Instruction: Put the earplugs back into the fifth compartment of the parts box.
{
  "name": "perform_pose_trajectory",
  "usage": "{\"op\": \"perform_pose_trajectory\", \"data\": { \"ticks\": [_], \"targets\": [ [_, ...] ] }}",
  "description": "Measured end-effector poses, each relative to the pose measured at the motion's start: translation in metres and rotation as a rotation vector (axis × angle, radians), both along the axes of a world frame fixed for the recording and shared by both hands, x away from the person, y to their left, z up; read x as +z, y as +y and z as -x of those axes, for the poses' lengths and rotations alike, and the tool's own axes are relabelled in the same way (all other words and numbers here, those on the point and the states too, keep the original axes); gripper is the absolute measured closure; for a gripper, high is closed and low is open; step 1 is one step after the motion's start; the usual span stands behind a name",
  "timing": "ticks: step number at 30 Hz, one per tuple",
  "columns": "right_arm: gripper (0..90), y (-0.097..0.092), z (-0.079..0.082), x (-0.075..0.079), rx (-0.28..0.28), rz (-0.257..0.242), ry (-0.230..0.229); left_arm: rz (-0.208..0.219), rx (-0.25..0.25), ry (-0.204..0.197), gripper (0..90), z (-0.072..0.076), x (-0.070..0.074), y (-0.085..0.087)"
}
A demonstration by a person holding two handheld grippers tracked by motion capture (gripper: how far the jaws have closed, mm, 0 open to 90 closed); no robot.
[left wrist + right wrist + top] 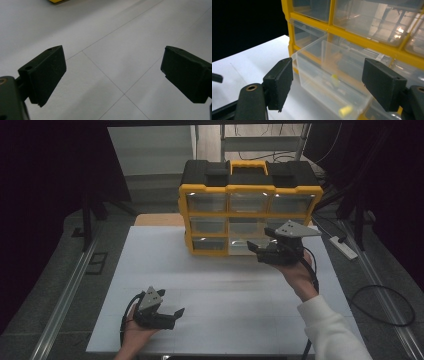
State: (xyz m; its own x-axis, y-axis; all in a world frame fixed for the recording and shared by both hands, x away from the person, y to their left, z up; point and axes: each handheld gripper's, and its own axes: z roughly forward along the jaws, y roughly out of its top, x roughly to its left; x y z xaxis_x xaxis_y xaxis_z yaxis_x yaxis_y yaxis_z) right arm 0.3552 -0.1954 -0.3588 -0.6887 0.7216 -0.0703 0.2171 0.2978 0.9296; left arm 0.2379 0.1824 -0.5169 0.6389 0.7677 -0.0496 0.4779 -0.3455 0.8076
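A yellow and black drawer organizer (250, 190) stands at the far middle of the white table (225, 295). Its bottom middle clear drawer (322, 62) is pulled out, and small yellow pieces (345, 110) lie inside it. My right gripper (256, 251) hovers just in front of that drawer (245, 247); in the right gripper view its jaws (328, 85) stand wide apart, the pads not touching the plastic. My left gripper (172, 302) rests low at the near left of the table. Its jaws are open over bare tabletop (113, 75), with nothing between them.
The organizer's other clear drawers (372, 20) are pushed in. A white power strip (343, 246) and a looped cable (385, 305) lie on the floor to the right. A metal rail (65, 295) runs along the left. Dark curtains hang on both sides.
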Motion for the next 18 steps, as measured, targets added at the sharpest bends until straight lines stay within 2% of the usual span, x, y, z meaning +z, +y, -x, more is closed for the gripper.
{"op": "perform_pose_trajectory", "data": {
  "ticks": [2,5,7,9,10,13,14,18],
  "targets": [
    [25.9,-0.003,0.004,-0.001,0.003,-0.008,-0.002,0.001,0.001,-0.001,6.2,0.000,0.000,0.000],
    [26.0,-0.015,0.019,-0.006,0.005,-0.023,-0.007,0.007,0.005,-0.001,6.2,0.000,0.000,0.001],
    [25.9,-0.022,0.029,-0.013,0.004,-0.018,-0.016,0.008,0.003,-0.003,6.2,-0.001,0.000,0.001],
    [25.9,-0.025,0.032,-0.015,0.005,-0.018,-0.015,0.010,0.002,-0.001,6.2,-0.001,0.000,0.001],
    [26.0,-0.034,0.043,-0.023,0.001,-0.034,-0.011,0.009,-0.001,-0.002,6.2,-0.002,0.000,0.001],
    [26.1,-0.047,0.055,-0.035,-0.012,-0.055,0.002,0.008,-0.007,-0.004,6.2,-0.002,0.000,0.000],
    [26.1,-0.047,0.055,-0.035,-0.012,-0.055,0.002,0.008,-0.007,-0.004,6.2,-0.002,0.000,0.000],
    [25.9,-0.066,0.074,-0.054,-0.035,-0.052,0.024,0.010,-0.006,-0.008,6.3,0.000,0.001,0.001]
  ]
}}
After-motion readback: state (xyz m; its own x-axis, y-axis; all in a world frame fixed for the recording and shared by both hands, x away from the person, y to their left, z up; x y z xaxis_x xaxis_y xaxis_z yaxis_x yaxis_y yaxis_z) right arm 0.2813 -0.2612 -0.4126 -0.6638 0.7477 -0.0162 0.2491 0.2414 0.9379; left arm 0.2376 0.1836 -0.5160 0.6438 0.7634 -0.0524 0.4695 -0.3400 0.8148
